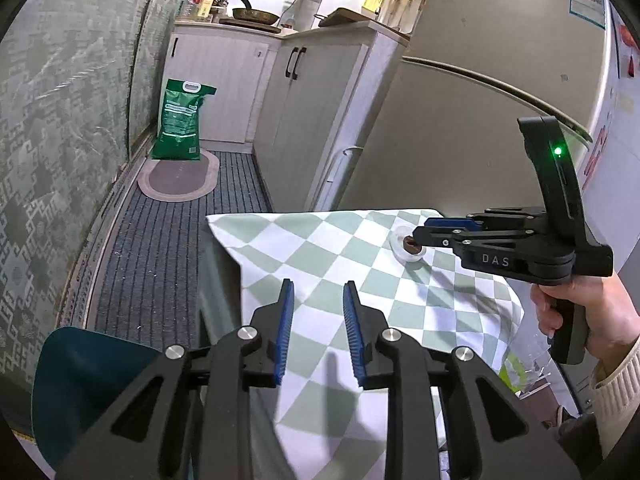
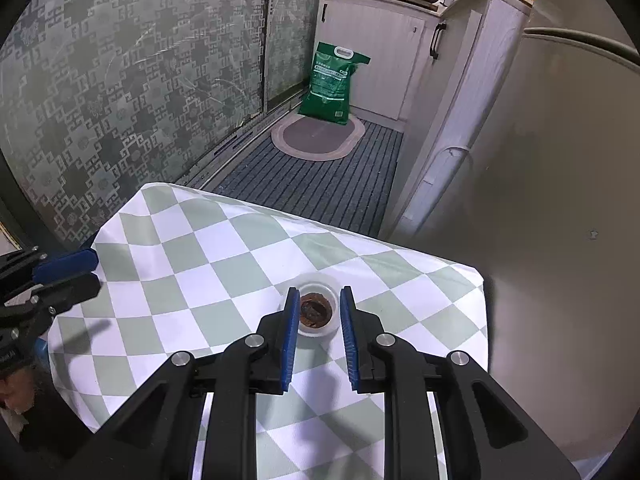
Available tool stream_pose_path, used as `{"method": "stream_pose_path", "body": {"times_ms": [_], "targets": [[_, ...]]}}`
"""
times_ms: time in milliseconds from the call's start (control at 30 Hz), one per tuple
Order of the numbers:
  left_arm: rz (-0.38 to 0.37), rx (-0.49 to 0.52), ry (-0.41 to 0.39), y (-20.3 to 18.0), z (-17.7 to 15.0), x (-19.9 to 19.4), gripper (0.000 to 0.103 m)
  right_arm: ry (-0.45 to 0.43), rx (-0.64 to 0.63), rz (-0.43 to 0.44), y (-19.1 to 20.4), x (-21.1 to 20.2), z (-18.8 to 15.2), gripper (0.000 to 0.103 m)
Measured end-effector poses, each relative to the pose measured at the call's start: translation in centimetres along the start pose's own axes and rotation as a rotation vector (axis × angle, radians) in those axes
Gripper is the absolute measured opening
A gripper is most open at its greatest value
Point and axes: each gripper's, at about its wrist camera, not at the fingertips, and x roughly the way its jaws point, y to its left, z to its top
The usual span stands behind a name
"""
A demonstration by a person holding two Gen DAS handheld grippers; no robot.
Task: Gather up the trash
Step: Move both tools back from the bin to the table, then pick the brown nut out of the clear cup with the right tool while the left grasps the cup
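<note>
A small clear plastic cup (image 2: 316, 312) with brown residue inside stands on the green-and-white checked tablecloth (image 2: 224, 264). My right gripper (image 2: 319, 304) is open, its blue pads either side of the cup, not closed on it. The left wrist view shows the cup (image 1: 406, 246) at the table's far right with the right gripper (image 1: 420, 232) over it. My left gripper (image 1: 319, 296) is open and empty above the near part of the tablecloth (image 1: 320, 248). It shows at the left edge of the right wrist view (image 2: 90, 270).
A grey fridge (image 1: 500, 80) stands right behind the table. White kitchen cabinets (image 1: 304, 120) line the right side. A green bag (image 1: 180, 124) and an oval mat (image 1: 180, 176) lie on the striped floor rug. A teal chair (image 1: 80, 376) is at lower left. Patterned glass doors (image 2: 120, 80) run along the left.
</note>
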Motion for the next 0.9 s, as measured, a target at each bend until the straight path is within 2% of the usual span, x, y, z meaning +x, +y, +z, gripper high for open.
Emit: {"method": "stream_pose_path", "body": {"times_ms": [167,267,433,600,767,900], "targets": [[-0.006,-0.014,0.003,-0.4,0.4,0.6,0.028,0.018,-0.022,0.025,0.7,0.9,-0.3,0.020],[-0.011,-0.018,0.004,-0.8,0.5,0.9,0.028,0.029,-0.053,-0.008,1.2,1.5,-0.4,0.020],[-0.021,-0.006,0.002,-1.6,0.7,1.2,0.028,0.038,-0.048,0.052,1.2,1.6,-0.4,0.019],[-0.026,0.020,0.010,-2.4,0.9,1.5,0.032,0.047,-0.096,0.110,2.7,0.9,-0.7,0.019],[-0.022,0.056,0.034,-3.2,0.7,2.1,0.034,0.008,-0.099,0.170,3.4,-1.2,-0.7,0.019],[-0.026,0.107,0.068,-4.4,0.6,3.0,0.043,-0.028,-0.078,0.183,2.9,-2.9,-0.7,0.019]]}}
